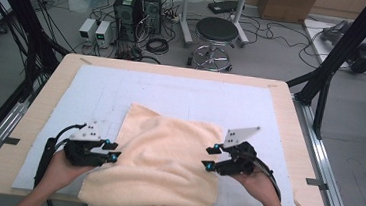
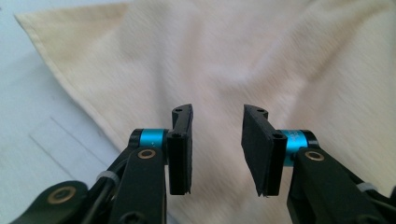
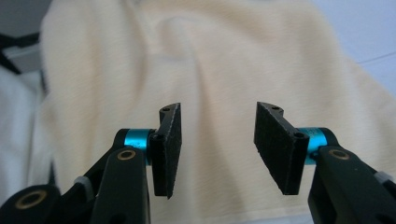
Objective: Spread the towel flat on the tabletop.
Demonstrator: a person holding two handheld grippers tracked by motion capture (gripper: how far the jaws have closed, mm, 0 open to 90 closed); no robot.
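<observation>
The towel (image 1: 159,156) is a soft, pale yellow with no pattern. It lies on a white mat (image 1: 182,90) on a light wood table (image 1: 293,138). Both grippers are black with bright blue rings.

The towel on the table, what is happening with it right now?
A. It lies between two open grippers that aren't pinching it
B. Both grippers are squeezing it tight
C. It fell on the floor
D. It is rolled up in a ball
A: the cream towel lies spread on the table, with the left gripper and right gripper both open, nothing pinched between their pads.
</observation>
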